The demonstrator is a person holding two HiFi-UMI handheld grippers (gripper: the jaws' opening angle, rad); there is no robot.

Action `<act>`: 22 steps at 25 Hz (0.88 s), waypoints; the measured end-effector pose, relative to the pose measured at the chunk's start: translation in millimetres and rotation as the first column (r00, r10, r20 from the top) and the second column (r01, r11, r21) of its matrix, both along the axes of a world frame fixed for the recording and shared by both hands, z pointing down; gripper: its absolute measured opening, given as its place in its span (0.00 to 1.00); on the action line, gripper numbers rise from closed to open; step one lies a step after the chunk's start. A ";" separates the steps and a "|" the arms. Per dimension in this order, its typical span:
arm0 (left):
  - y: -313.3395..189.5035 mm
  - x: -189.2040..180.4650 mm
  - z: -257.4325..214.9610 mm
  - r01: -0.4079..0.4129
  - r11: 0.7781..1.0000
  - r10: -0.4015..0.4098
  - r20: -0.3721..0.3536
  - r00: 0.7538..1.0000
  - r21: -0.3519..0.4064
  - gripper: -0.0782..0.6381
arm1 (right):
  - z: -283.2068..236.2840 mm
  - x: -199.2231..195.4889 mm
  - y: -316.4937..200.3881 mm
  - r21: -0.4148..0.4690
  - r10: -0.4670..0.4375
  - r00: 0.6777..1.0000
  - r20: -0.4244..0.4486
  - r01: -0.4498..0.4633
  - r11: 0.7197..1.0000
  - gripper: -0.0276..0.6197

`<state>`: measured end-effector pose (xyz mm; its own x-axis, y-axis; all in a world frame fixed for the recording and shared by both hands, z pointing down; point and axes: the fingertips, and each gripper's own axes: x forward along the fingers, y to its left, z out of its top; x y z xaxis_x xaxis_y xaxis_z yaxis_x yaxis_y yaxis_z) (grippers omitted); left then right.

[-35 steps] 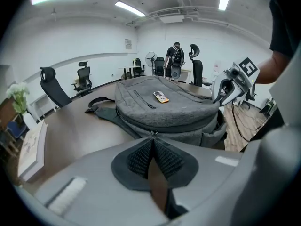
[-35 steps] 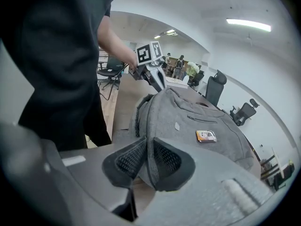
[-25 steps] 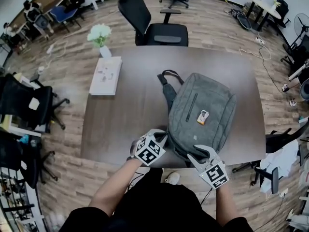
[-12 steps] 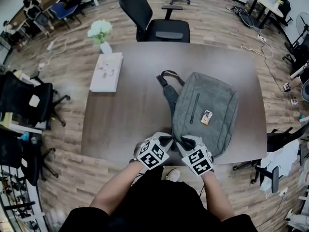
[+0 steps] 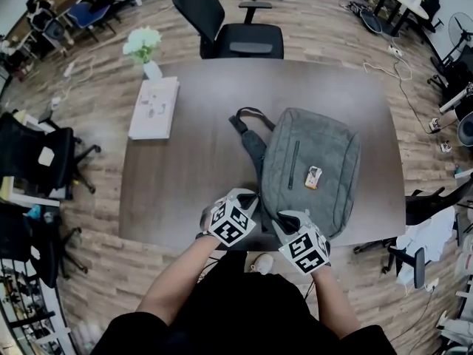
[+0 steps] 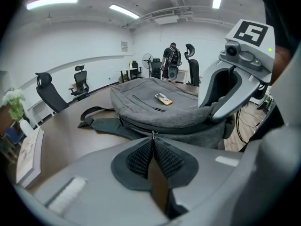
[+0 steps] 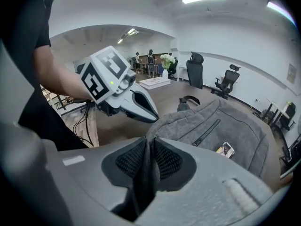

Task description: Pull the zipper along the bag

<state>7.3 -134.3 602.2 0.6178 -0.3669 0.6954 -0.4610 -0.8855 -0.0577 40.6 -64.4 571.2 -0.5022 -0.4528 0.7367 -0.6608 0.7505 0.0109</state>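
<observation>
A grey backpack [image 5: 314, 161] lies flat on the brown table [image 5: 192, 168], with a small orange-and-white tag [image 5: 313, 177] on top. At its near edge my left gripper [image 5: 248, 200] is shut on the metal zipper pull [image 6: 153, 135], which sticks out just above the pads. The zipper line [image 6: 155, 127] runs along the bag's side. Right beside it, my right gripper [image 5: 287, 220] is closing its jaws on a fold of the bag's grey fabric [image 7: 151, 140], which fills the gap between the pads. Each gripper shows in the other's view.
The bag's black strap [image 5: 246, 128] loops out toward the table's middle. A white board [image 5: 153, 108] and a vase of white flowers [image 5: 144, 46] sit at the far left. A black office chair [image 5: 236, 43] stands behind the table. The near table edge [image 5: 185, 244] lies just under my hands.
My right gripper has moved left from the bag's near right corner to beside the left gripper and closed on the fabric. The left gripper has kept its grip, shifting only slightly.
</observation>
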 end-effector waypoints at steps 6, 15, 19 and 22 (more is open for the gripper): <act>-35.7 0.4 15.9 -0.077 0.996 0.075 0.050 0.996 0.041 0.15 | 0.1 -1.7 2.4 0.005 -0.025 1.000 -0.013 0.025 1.000 0.14; -95.4 11.1 29.2 -0.150 0.988 0.147 0.083 0.986 0.029 0.15 | 3.7 -3.4 9.5 -0.003 -0.038 0.998 -0.057 0.038 0.999 0.13; -111.0 18.3 34.4 -0.168 0.986 0.167 0.076 0.983 0.017 0.16 | 5.8 -3.6 8.9 -0.014 -0.029 0.998 -0.064 0.028 1.000 0.13; -108.1 16.9 36.0 -0.151 0.988 0.151 0.048 0.987 0.014 0.15 | 7.7 -3.3 7.9 -0.011 -0.024 0.998 -0.057 0.024 1.000 0.14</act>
